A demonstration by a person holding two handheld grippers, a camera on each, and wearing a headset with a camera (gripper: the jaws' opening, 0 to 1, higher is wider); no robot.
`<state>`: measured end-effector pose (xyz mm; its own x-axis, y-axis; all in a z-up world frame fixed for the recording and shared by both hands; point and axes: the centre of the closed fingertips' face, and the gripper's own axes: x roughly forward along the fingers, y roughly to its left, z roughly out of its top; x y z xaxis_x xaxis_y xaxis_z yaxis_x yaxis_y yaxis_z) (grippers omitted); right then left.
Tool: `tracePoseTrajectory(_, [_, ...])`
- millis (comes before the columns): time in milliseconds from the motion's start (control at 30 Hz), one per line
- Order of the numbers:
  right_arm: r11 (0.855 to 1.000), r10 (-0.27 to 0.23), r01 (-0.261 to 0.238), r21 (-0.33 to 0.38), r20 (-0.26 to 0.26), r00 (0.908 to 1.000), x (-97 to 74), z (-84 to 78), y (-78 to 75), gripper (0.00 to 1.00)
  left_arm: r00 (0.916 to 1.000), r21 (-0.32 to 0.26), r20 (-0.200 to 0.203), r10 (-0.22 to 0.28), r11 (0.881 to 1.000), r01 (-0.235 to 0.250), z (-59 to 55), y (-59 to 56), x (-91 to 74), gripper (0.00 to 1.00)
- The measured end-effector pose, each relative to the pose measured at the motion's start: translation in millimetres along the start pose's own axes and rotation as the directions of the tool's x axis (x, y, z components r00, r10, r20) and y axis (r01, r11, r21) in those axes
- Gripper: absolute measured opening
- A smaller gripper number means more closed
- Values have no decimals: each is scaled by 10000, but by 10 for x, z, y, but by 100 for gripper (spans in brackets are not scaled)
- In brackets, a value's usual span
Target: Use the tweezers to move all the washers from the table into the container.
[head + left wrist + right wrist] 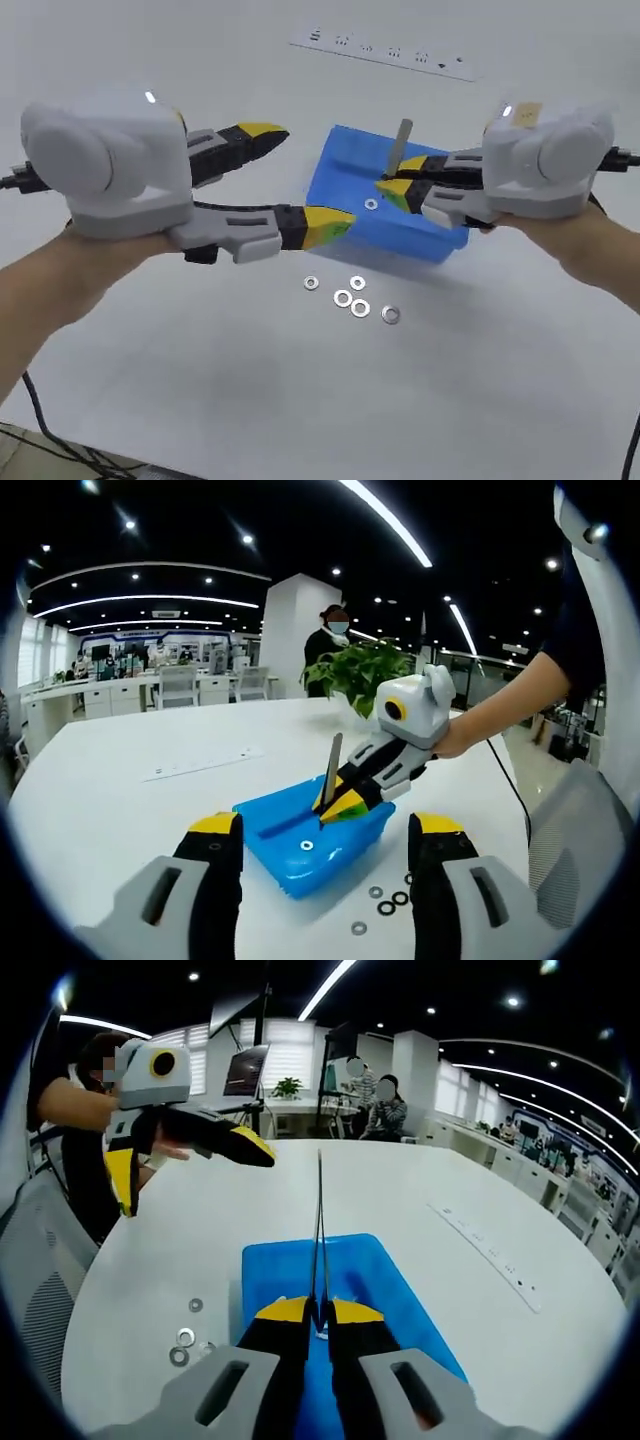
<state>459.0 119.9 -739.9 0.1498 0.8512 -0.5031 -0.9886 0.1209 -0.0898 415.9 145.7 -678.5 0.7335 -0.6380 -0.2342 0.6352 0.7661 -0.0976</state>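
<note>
right tongs [392,186]: clamped shut on the tweezers [402,140], no gap between the jaws in the right gripper view. Held over the container [345,160], so anything the tweezers release lands inside.
tweezers: shaft sticks up and out past the jaws, blades pressed together. Can't tell which end is the working tip, or whether it carries anything.
left tongs [318,176]: jaws wide apart, holding nothing. Hovers just beside the container's left side, above the counter [200,380]. Reads as standby, maybe ready to steady the box. No contact that I can see.
container: shallow blue tray, mid-counter, skewed to the counter's edges. Sits between the power strip [385,50] near the far edge and the loose washers.
washer in container [371,204]: one, flat on the blue floor just by the right jaw tips.
washers on counter [360,308]: five, in a loose cluster just off the container's near side, toward the counter's near edge. Close together, none stacked.
progress: my read, one in, five to go.
next: bring the tweezers down to the cluster and pinch one washer by its rim.
handling: thin flat rings on a smooth top, likely to slide or flick when nipped.
risk: clipping the cluster scatters it; the left tongs sit close to the travel path.
</note>
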Motion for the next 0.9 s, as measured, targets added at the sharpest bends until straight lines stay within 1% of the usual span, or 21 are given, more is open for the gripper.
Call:
tracePoseTrajectory(33, [10000, 11, -11, 32, 14, 10000, -3, 3, 5, 8, 9998, -108, -40, -198, 9997, 197, 0, 8, 62, 68])
tracePoseTrajectory(100, [10000, 31, -31, 31, 30, 10000, -6, 12, 22, 8, 9990, -172, -15, -436, 9989, 436, 28, 9, 140, 64])
tracePoseTrajectory(133, [10000, 82, -82, -9, -9, 10000, -2, 11, 35, 8, 9988, -131, 21, -492, 9987, 493, 61, 20, 193, 62])
tracePoseTrajectory(200, [9999, 118, -118, -65, -33, 9999, 5, 12, 50, 8, 9971, 27, 60, -759, 9971, 759, 118, 0, 263, 58])
tracePoseTrajectory(300, [9996, 210, -211, -163, -45, 9998, 16, 25, 84, 8, 9907, 354, 65, -1358, 9901, 1355, 223, -51, 377, 49])
tracePoseTrajectory(333, [9995, 238, -238, -194, -41, 9997, 19, 29, 90, 8, 9846, 389, 51, -1749, 9839, 1746, 264, -94, 417, 45])
tracePoseTrajectory(367, [9993, 278, -279, -263, -34, 9996, 22, 33, 100, 8, 9756, 323, 7, -2196, 9751, 2194, 282, -152, 435, 40])
tracePoseTrajectory(400, [9989, 330, -331, -335, -49, 9994, 26, 35, 113, 8, 9706, 568, -59, -2408, 9689, 2407, 305, -172, 466, 36])
tracePoseTrajectory(433, [9986, 383, -385, -366, -54, 9993, 30, 37, 125, 8, 9657, 695, -217, -2589, 9632, 2598, 299, -189, 484, 35])
tracePoseTrajectory(467, [9985, 409, -411, -375, -61, 9991, 33, 37, 131, 8, 9555, 694, -471, -2913, 9533, 2941, 281, -225, 502, 33])
tracePoseTrajectory(533, [9980, 441, -444, -454, -93, 9990, 39, 38, 140, 8, 9490, 1165, -889, -3024, 9431, 3114, 249, -224, 527, 27])
tracePoseTrajectory(567, [9978, 458, -462, -468, -92, 9989, 41, 41, 143, 8, 9445, 1271, -1008, -3125, 9376, 3238, 240, -236, 530, 24])
tracePoseTrajectory(600, [9977, 477, -481, -478, -83, 9988, 42, 45, 144, 8, 9401, 1397, -1030, -3251, 9310, 3372, 245, -250, 529, 21])
tracePoseTrajectory(633, [9976, 476, -480, -496, -88, 9988, 43, 46, 144, 8, 9384, 1368, -1043, -3295, 9298, 3417, 251, -251, 533, 19])
tracePoseTrajectory(667, [9974, 479, -483, -539, -97, 9988, 41, 47, 140, 8, 9350, 1333, -1125, -3364, 9273, 3497, 249, -252, 534, 17])
tracePoseTrajectory(700, [9972, 511, -515, -547, -96, 9986, 41, 46, 143, 8, 9292, 1312, -1255, -3476, 9226, 3628, 248, -254, 535, 14])
tracePoseTrajectory(733, [9969, 543, -548, -572, -104, 9985, 41, 45, 146, 8, 9275, 1329, -1341, -3489, 9212, 3657, 248, -248, 535, 14])
tracePoseTrajectory(767, [9968, 534, -541, -586, -126, 9985, 41, 41, 143, 8, 9226, 1382, -1474, -3564, 9162, 3760, 247, -248, 529, 13])
tracePoseTrajectory(800, [9967, 535, -543, -601, -142, 9985, 39, 39, 141, 8, 9196, 1378, -1497, -3633, 9133, 3833, 254, -253, 522, 12])
tracePoseTrajectory(867, [9961, 617, -624, -624, -132, 9980, 35, 42, 156, 8, 9170, 1399, -1498, -3697, 9102, 3899, 268, -254, 511, 9])
tracePoseTrajectory(900, [9960, 628, -635, -630, -126, 9979, 33, 46, 158, 8, 9159, 1580, -1540, -3706, 9058, 3931, 280, -280, 504, 8])
